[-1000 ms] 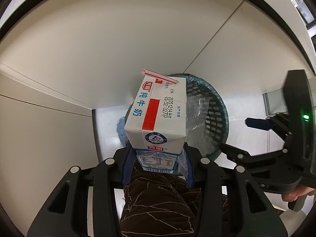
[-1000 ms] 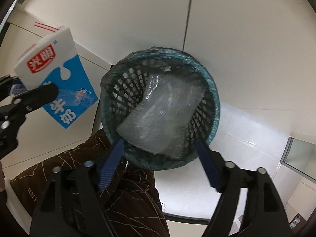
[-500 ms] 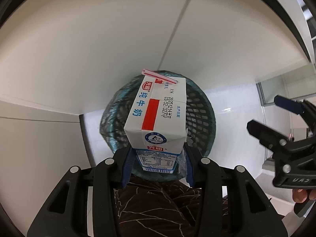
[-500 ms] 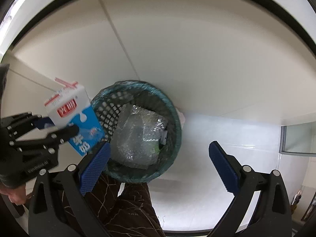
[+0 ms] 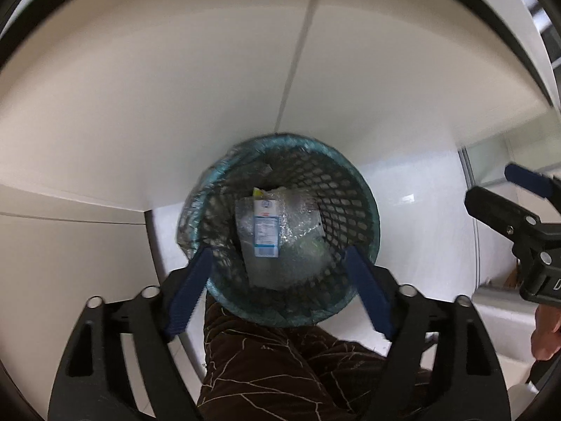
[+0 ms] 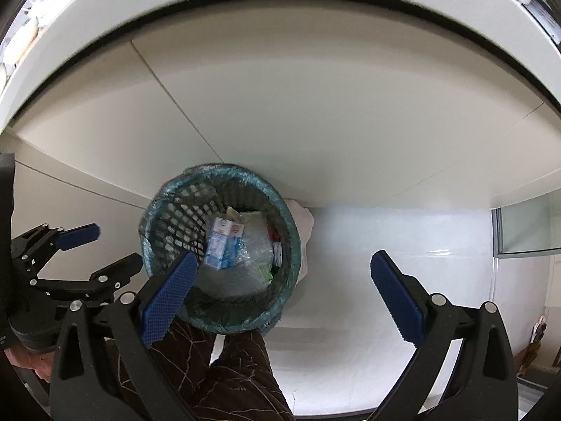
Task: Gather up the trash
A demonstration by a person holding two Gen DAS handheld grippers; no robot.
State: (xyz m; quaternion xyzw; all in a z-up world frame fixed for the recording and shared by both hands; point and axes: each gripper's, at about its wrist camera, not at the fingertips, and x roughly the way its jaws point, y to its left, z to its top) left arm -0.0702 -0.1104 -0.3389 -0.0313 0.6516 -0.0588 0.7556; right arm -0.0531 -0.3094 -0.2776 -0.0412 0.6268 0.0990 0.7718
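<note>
A blue-and-white milk carton (image 5: 265, 228) lies inside the teal mesh waste basket (image 5: 372, 210), on top of crumpled clear plastic (image 5: 301, 242). My left gripper (image 5: 277, 256) hangs straight above the basket. Its jaws are opening and nothing is between the blue pads (image 5: 189, 291). In the right wrist view the same carton (image 6: 224, 242) rests in the basket (image 6: 295, 242). My right gripper (image 6: 284, 259) is wide open and empty, higher up and to the right of the basket. The left gripper (image 6: 112, 245) shows at that view's left edge.
The basket stands on a white floor (image 6: 403, 238) against pale cabinet panels (image 5: 175, 87). A person's leg in brown patterned trousers (image 5: 280, 368) is just in front of it. Something white and crumpled (image 6: 305, 218) lies behind the basket. A glass panel (image 6: 526, 228) is at the right.
My left gripper has let go of the milk carton, which has dropped into the basket. My right gripper has opened wider, risen and drawn away to the right of the basket.
</note>
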